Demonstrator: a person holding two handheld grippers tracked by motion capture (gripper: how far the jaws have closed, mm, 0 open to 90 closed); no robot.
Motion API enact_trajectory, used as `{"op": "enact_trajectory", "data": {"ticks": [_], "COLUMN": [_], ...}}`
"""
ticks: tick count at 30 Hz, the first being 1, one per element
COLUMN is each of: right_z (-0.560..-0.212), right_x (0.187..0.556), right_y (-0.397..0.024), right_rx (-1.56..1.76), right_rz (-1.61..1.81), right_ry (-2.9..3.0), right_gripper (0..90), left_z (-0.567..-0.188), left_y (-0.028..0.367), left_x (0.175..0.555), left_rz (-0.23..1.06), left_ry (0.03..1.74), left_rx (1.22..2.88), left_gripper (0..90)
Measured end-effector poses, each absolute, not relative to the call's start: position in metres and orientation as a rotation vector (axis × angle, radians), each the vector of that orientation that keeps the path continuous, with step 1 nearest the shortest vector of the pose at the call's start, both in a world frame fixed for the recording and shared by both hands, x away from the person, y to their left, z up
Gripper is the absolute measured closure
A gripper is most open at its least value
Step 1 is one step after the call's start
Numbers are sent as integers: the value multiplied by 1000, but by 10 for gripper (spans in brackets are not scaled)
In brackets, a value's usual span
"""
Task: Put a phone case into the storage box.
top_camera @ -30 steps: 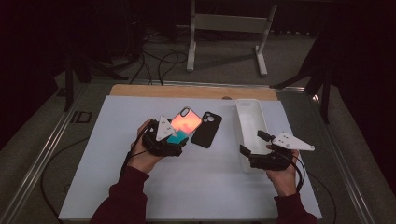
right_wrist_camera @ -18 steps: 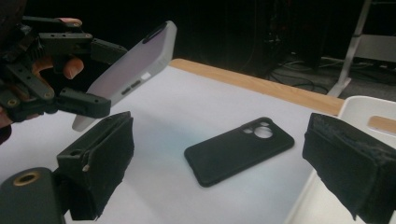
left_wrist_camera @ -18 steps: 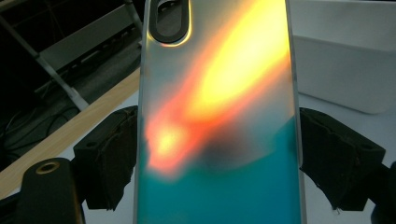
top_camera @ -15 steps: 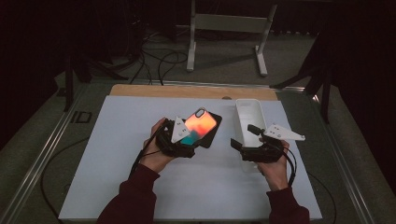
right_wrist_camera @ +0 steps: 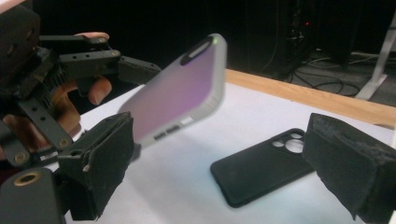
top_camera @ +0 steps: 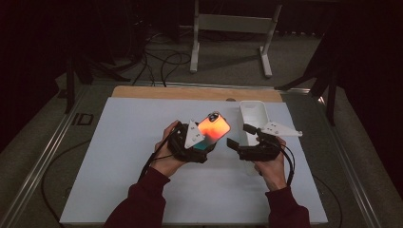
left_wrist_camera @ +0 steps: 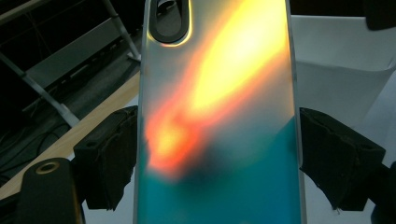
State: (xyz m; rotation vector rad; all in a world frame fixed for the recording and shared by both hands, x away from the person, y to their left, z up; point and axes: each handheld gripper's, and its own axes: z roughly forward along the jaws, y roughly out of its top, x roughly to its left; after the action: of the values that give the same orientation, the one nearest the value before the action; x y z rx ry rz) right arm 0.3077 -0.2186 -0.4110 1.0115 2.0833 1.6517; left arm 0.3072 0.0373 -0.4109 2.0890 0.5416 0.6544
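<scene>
My left gripper point(top_camera: 208, 142) is shut on an iridescent orange-and-teal phone case point(top_camera: 215, 127) and holds it tilted above the table. In the left gripper view both pads point(left_wrist_camera: 109, 154) press the long edges of that case point(left_wrist_camera: 219, 107), camera cut-out at the far end. My right gripper point(top_camera: 240, 135) stands open just to the right of it, jaws turned toward the case. The right gripper view shows the lifted case point(right_wrist_camera: 177, 98) beyond its left pad point(right_wrist_camera: 105, 163), and a black phone case point(right_wrist_camera: 261, 168) flat on the white sheet between the open jaws point(right_wrist_camera: 224, 140).
A white tray point(top_camera: 252, 114) sits on the sheet right behind my right hand. The white sheet point(top_camera: 119, 142) covers the table, with a wooden strip point(top_camera: 190, 92) along its far edge. Cables and a white stand point(top_camera: 233, 28) lie on the floor beyond.
My left gripper has carried the orange case to the right, over where the black case lies. My right gripper has moved left, away from the table's right edge, toward the case.
</scene>
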Motion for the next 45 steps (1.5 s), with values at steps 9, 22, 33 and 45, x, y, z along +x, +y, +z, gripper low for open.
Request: {"op": "enact_trajectory", "data": {"ticks": [9, 22, 33, 45], "right_z": [-408, -408, -407, -407], "right_x": [314, 316, 312, 310], "right_y": [-204, -194, -192, -184], "right_rx": [1071, 1112, 1124, 1087], "right_rz": [1700, 1768, 1882, 1791], "right_ry": [2112, 2169, 2142, 2169], "right_gripper": [208, 594, 842, 867], "left_z": [-409, -408, -413, -418], "left_y": [27, 22, 17, 26], "left_x": [302, 297, 294, 304], "left_rz": [649, 638, 718, 567], "left_ry": [510, 478, 478, 544], "left_rx": [2080, 2053, 2071, 2065], "left_gripper": [170, 170, 170, 79]}}
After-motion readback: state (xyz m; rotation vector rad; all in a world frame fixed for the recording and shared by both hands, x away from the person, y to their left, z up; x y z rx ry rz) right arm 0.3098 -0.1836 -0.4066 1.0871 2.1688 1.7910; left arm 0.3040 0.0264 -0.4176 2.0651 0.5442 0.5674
